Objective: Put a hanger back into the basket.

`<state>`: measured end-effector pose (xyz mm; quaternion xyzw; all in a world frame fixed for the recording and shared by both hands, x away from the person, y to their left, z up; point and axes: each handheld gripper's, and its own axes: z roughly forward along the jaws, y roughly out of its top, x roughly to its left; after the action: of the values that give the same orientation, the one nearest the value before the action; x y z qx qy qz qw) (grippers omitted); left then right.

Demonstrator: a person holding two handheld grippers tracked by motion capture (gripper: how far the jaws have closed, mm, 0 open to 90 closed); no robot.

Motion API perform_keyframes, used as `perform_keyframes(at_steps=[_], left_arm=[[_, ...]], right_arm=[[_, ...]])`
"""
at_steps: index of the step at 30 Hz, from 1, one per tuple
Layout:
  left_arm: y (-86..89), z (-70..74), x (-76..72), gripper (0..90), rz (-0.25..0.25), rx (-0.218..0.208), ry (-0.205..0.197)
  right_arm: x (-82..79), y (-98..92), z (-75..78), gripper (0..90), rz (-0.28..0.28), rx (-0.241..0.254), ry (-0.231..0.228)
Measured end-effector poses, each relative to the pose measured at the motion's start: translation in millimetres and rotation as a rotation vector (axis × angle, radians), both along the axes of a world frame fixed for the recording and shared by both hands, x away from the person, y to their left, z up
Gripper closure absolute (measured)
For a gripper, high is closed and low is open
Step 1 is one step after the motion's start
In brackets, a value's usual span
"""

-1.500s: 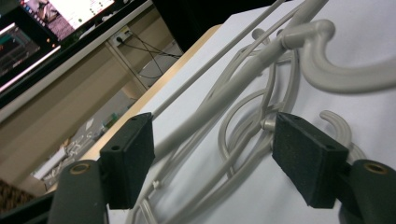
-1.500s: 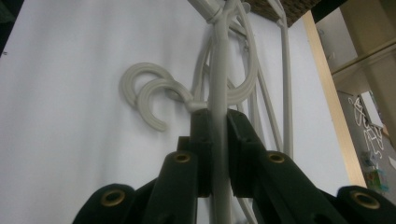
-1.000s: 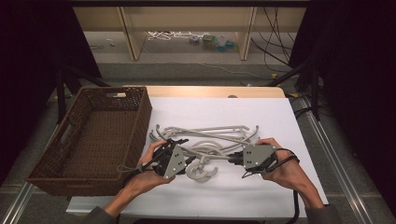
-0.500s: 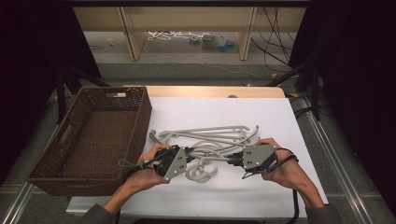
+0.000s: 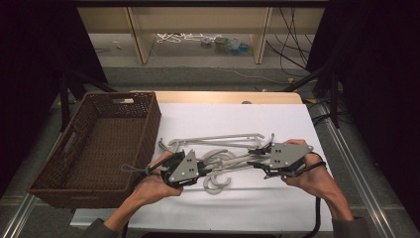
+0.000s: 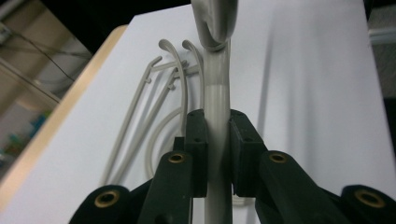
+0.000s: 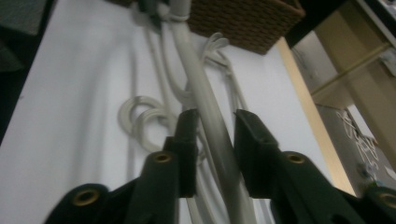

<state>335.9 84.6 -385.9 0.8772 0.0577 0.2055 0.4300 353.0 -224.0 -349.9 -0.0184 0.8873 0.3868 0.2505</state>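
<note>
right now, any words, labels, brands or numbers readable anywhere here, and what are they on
None can be read.
The grey hangers, the wicker basket and the white table cover show no print.
The grey plates on the left gripper and right gripper bear holes, no lettering.
The items on the far shelf are too small and blurred to tell.

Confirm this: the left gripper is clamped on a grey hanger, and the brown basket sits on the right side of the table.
Not quite. The left gripper is clamped on the grey hanger, but the high view shows the brown basket on the left side of the table.
</note>
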Motion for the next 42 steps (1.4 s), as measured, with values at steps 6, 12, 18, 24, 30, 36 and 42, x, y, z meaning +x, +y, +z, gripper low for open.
perform_keyframes(at_steps=[6,12,18,24,30,36,42], left_arm=[[10.5,1.6,8.5,79.7,0.109,-0.062,0.145],[25.3,5.9,15.0,79.7,0.190,-0.160,0.242],[44.0,15.1,19.0,79.7,0.240,-0.249,0.302],[59.8,25.1,20.4,79.7,0.270,-0.332,0.330],[76.0,40.3,15.4,79.7,0.293,-0.404,0.375],[89.9,62.6,8.6,79.6,0.303,-0.436,0.395],[106.4,88.0,2.9,79.6,0.305,-0.485,0.429]], right_arm=[[-1.3,1.3,11.5,35.8,-0.214,0.214,0.085],[-3.5,3.1,11.4,26.5,-0.324,0.333,0.128],[-7.1,2.4,5.1,20.3,-0.407,0.386,0.130],[-15.1,0.9,-9.4,18.8,-0.445,0.444,0.124],[-21.5,-2.0,-26.1,16.8,-0.499,0.496,0.130],[-27.1,-1.6,-38.9,16.8,-0.496,0.496,0.133],[-29.9,-0.8,-49.2,16.9,-0.498,0.485,0.147]])
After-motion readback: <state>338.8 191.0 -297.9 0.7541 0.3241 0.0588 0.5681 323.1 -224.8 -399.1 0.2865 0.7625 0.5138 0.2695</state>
